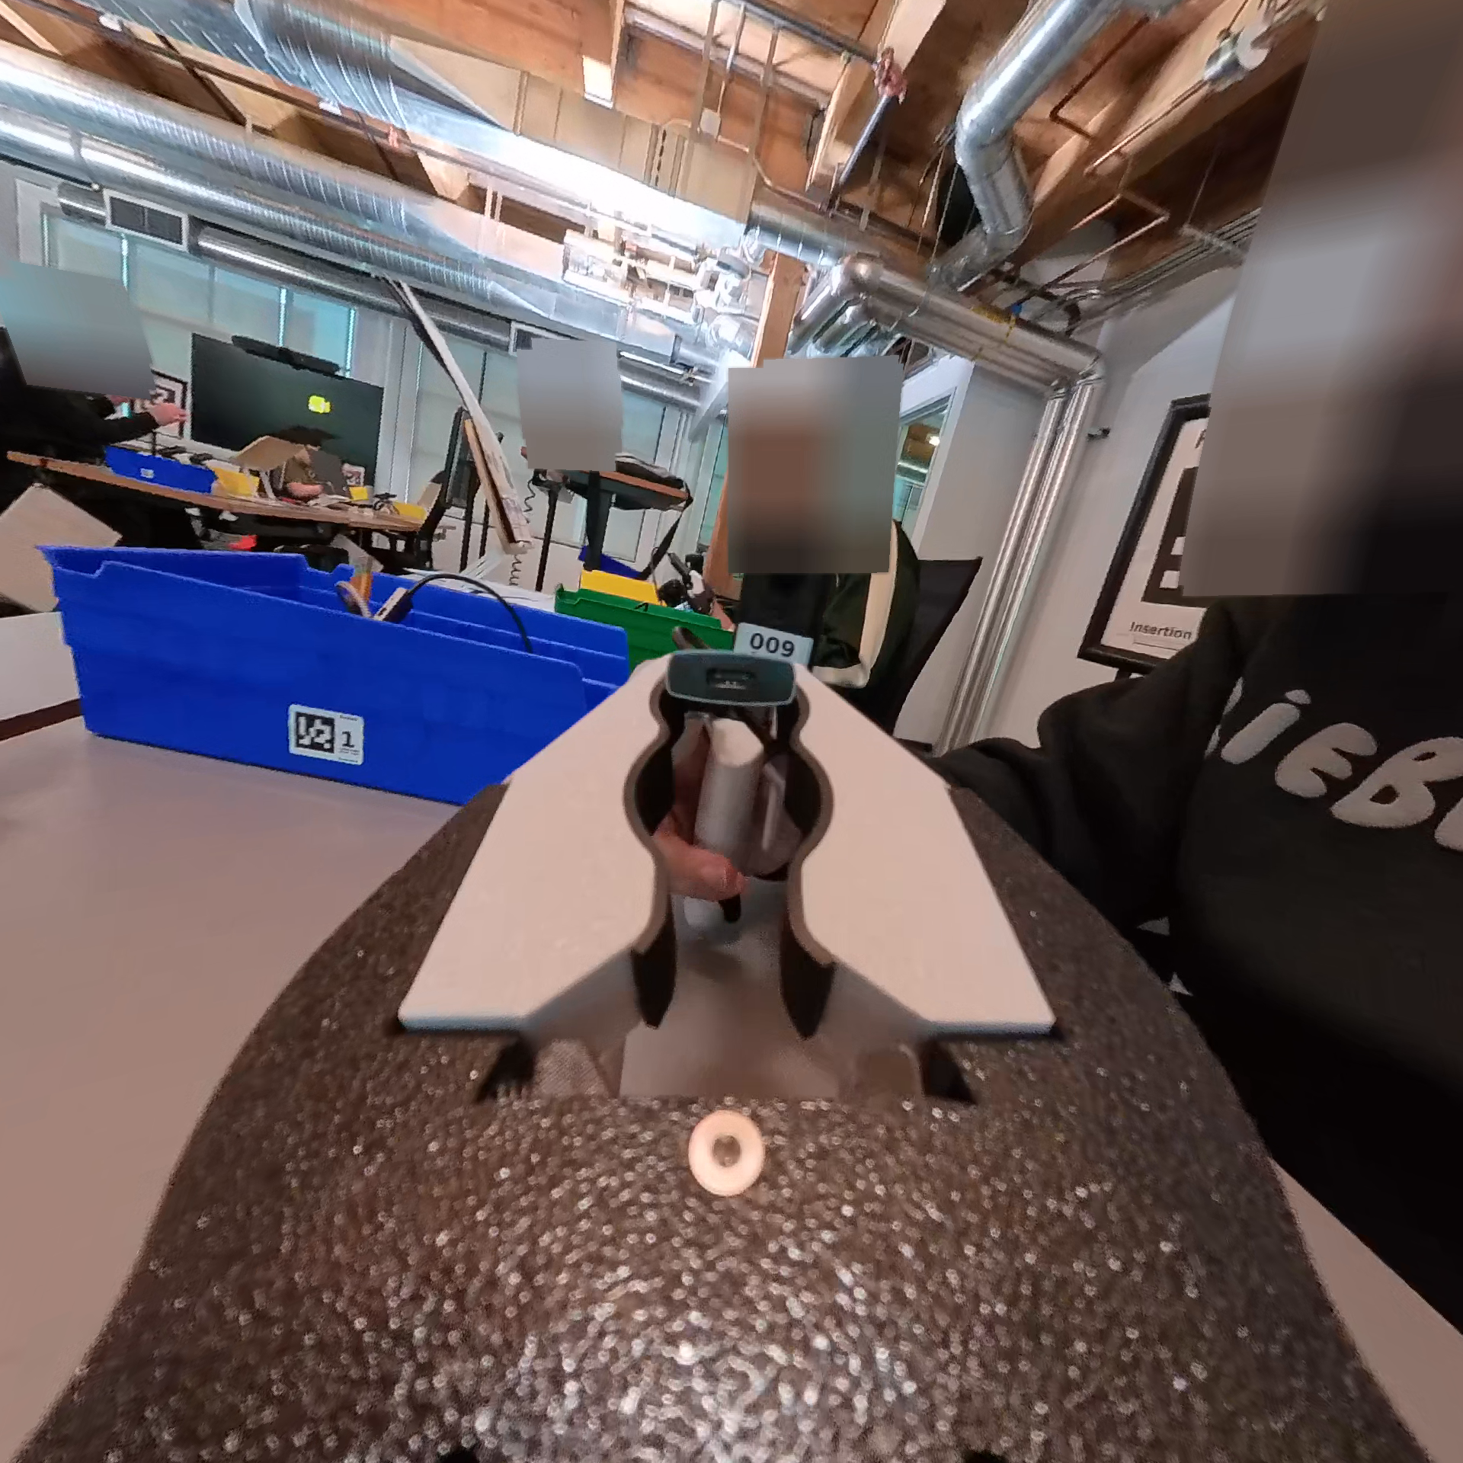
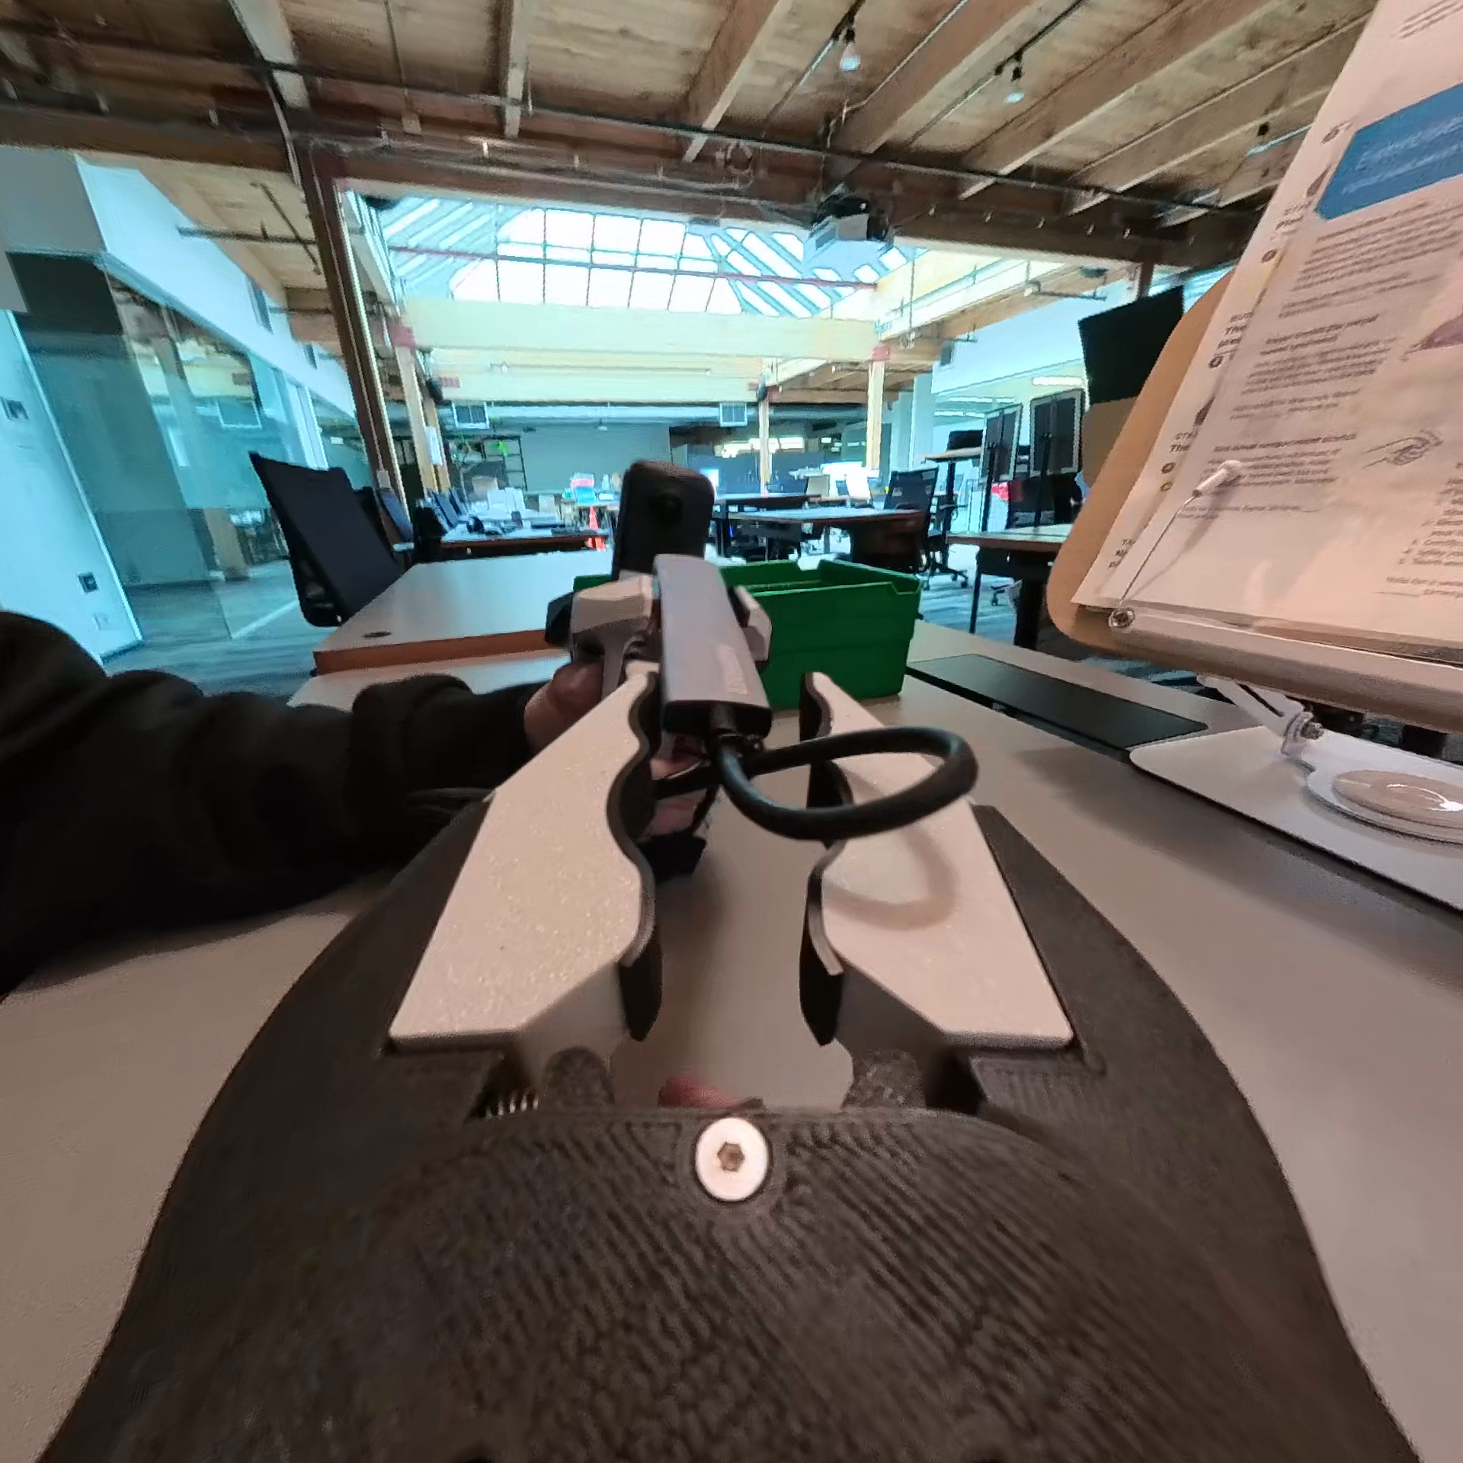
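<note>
Between left tool tips: grey adapter clamped, pointing toward spread right tool.

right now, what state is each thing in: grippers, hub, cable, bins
left gripper: shut on the grey hub
right gripper: open, fingers either side of the hub's cable end
grey hub: held up off the table
black cable: curled in a loop from the hub
blue bin: on the table, open-topped, things inside
green bin: on the table, open-topped, contents hidden
</note>
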`<state>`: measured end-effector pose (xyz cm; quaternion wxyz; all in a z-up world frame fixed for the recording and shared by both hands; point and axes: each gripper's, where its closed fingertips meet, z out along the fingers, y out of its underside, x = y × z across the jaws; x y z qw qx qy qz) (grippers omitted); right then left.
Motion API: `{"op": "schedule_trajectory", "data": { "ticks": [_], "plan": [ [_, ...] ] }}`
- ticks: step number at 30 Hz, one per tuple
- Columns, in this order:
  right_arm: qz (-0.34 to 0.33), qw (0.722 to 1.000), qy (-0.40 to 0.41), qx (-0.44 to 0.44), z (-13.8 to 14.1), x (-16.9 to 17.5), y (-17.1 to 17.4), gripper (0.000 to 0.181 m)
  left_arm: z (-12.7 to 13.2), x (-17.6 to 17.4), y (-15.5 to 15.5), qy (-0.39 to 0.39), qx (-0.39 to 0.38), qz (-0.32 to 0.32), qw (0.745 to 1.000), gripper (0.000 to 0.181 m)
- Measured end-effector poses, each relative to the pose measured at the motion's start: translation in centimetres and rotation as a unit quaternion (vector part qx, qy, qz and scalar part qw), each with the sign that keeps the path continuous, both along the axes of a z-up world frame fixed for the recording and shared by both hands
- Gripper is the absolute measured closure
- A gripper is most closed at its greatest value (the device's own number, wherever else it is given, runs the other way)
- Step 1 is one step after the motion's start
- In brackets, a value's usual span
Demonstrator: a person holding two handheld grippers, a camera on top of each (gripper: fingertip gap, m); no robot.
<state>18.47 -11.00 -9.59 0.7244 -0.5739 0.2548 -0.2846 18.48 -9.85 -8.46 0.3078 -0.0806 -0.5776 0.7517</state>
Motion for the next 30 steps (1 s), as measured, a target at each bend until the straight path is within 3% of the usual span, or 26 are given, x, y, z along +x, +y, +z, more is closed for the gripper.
{"op": "schedule_trajectory", "data": {
  "ticks": [7, 24, 30],
  "plan": [
    [0.048, 0.998, 0.025, 0.043, 0.4, -0.6, 0.4, 0.160, -0.2, 0.0, 0.0, 0.003, -0.007, -0.005, 1.000, 0.161],
    [0.029, 0.997, 0.027, 0.073, 1.0, -0.2, -0.3, 0.159, -0.7, 0.3, -0.6, 0.023, 0.026, -0.002, 0.999, 0.160],
    [-0.036, 0.994, 0.013, 0.099, 1.9, 0.5, -3.7, 0.158, -0.5, 4.3, -0.5, 0.097, 0.068, 0.074, 0.990, 0.120]
  ]
}}
